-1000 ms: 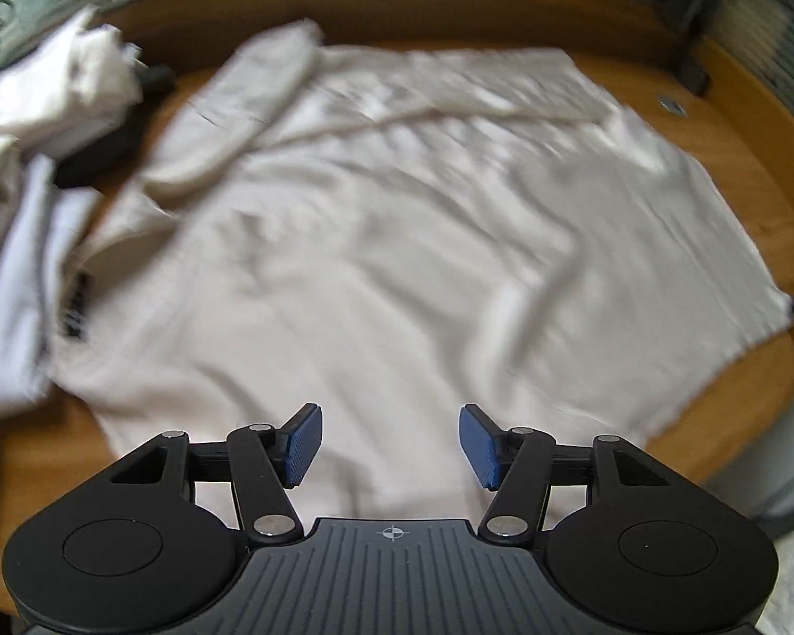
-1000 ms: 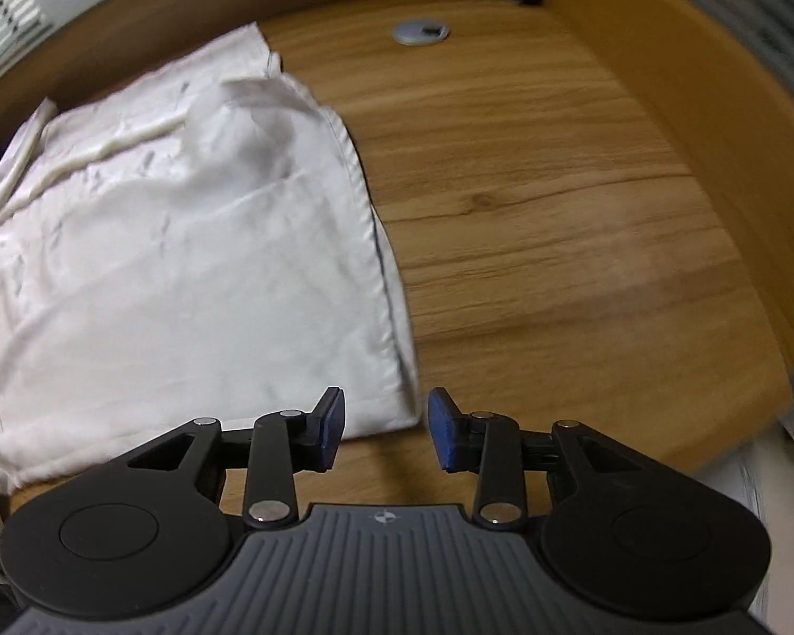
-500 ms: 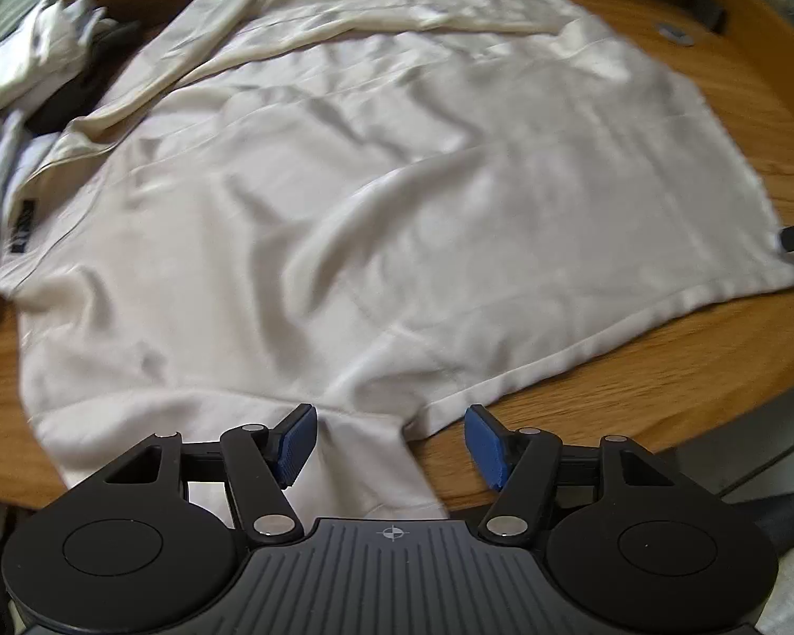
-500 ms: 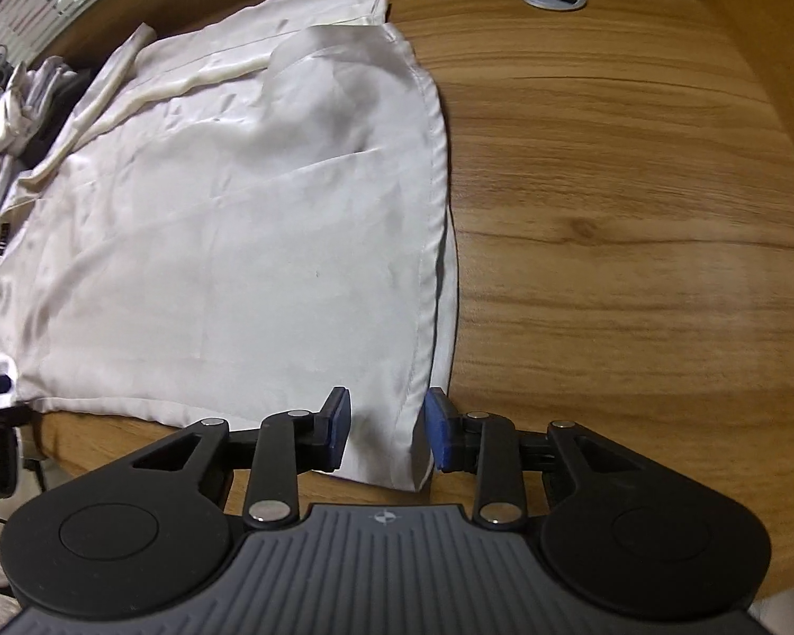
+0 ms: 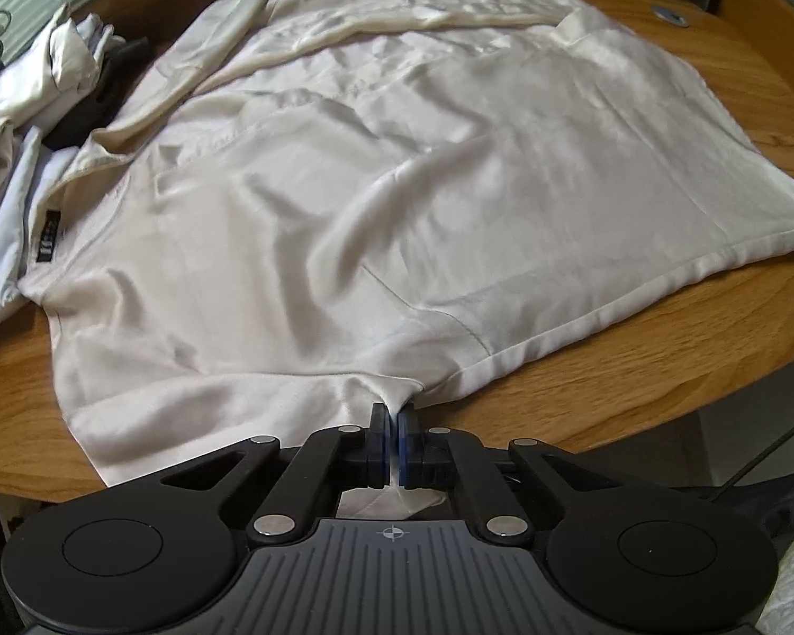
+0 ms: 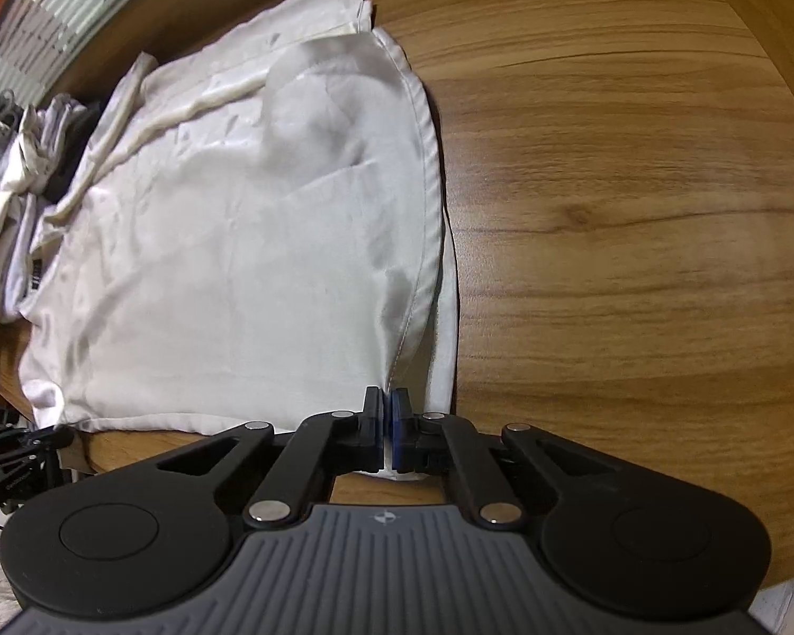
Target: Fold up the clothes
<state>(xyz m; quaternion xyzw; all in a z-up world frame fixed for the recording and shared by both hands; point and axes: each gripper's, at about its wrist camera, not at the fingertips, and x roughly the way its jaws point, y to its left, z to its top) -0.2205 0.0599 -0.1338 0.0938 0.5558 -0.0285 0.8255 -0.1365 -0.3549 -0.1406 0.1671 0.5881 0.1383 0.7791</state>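
On a rounded wooden table [image 6: 635, 211] edged by window blinds, a cream satin shirt [image 5: 397, 185] lies spread flat, a heap of other clothes [image 5: 32, 90] beside its collar end. The left gripper [image 5: 394, 423] has just closed its jaws on the near hem, fabric pinched between the pads; the right gripper [image 6: 387, 407] has likewise just closed on the shirt's near corner at the side seam. Both tilt steeply down over the table's front edge. The cloth looks light, limp and slippery, likely to slide unless held by its stitched hems.
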